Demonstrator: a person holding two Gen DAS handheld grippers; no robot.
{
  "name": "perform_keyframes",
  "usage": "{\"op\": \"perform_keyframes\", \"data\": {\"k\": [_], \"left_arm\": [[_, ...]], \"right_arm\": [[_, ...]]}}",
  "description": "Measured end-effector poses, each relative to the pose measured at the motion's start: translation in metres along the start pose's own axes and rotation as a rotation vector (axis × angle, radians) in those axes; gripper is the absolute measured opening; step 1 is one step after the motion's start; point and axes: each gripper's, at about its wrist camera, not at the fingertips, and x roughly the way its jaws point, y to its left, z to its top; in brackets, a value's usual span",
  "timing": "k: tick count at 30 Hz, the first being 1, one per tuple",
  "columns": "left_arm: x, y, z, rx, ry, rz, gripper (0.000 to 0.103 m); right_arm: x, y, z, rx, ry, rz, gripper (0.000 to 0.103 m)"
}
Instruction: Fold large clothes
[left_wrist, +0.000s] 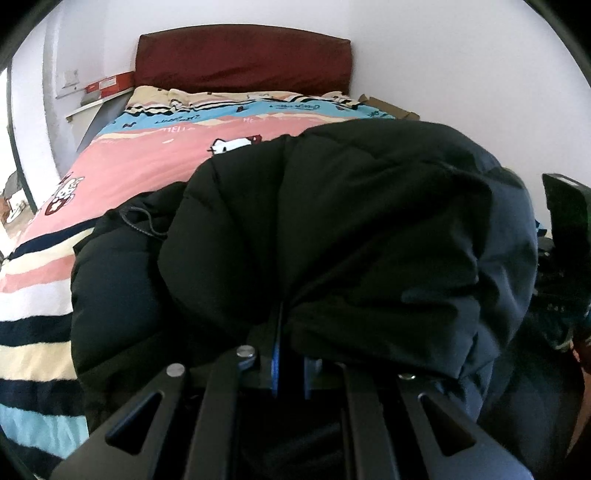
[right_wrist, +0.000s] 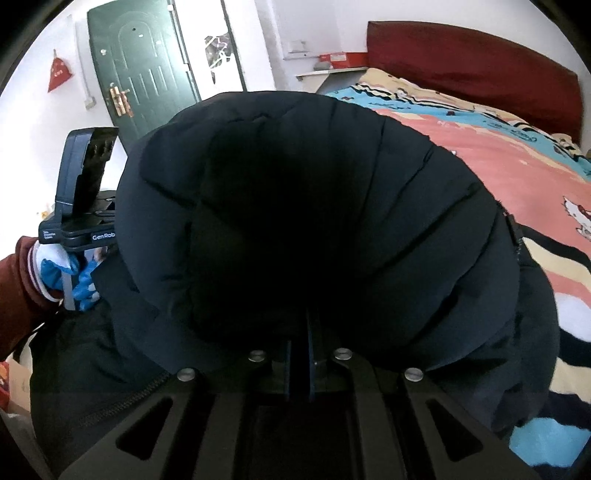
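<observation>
A thick, quilted dark jacket (left_wrist: 332, 229) is pinched between the nearly closed jaws of the left hand-held gripper (left_wrist: 284, 332), its puffy stitched panels bulging over the black metal fingers, and the same padded fabric is clamped by the right hand-held gripper (right_wrist: 308, 332). The jacket is held bunched above the near end of a bed (left_wrist: 140, 158) covered with a soft striped cartoon-print blanket. Farther back, a smooth dark-red headboard (left_wrist: 243, 59) is seen against a white wall, and a green panelled door (right_wrist: 144, 74) beside it.
</observation>
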Motion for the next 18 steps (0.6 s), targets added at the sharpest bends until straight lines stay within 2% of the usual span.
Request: {"op": "perform_keyframes", "data": {"k": [5, 12, 16, 18], "left_arm": [[-0.01, -0.005, 0.002, 0.008, 0.005, 0.02, 0.008], [-0.02, 0.002, 0.002, 0.008, -0.008, 0.011, 0.008], [-0.022, 0.002, -0.001, 0.024, -0.017, 0.002, 0.008], [-0.021, 0.002, -0.001, 0.029, -0.018, 0.0, 0.008]], "right_arm": [[-0.01, 0.002, 0.001, 0.018, 0.008, -0.015, 0.014], [-0.043, 0.006, -0.007, 0.019, -0.005, -0.011, 0.043], [-0.067, 0.006, -0.014, 0.025, -0.027, 0.033, 0.044], [-0.081, 0.004, -0.009, 0.033, -0.069, 0.052, 0.044]]}}
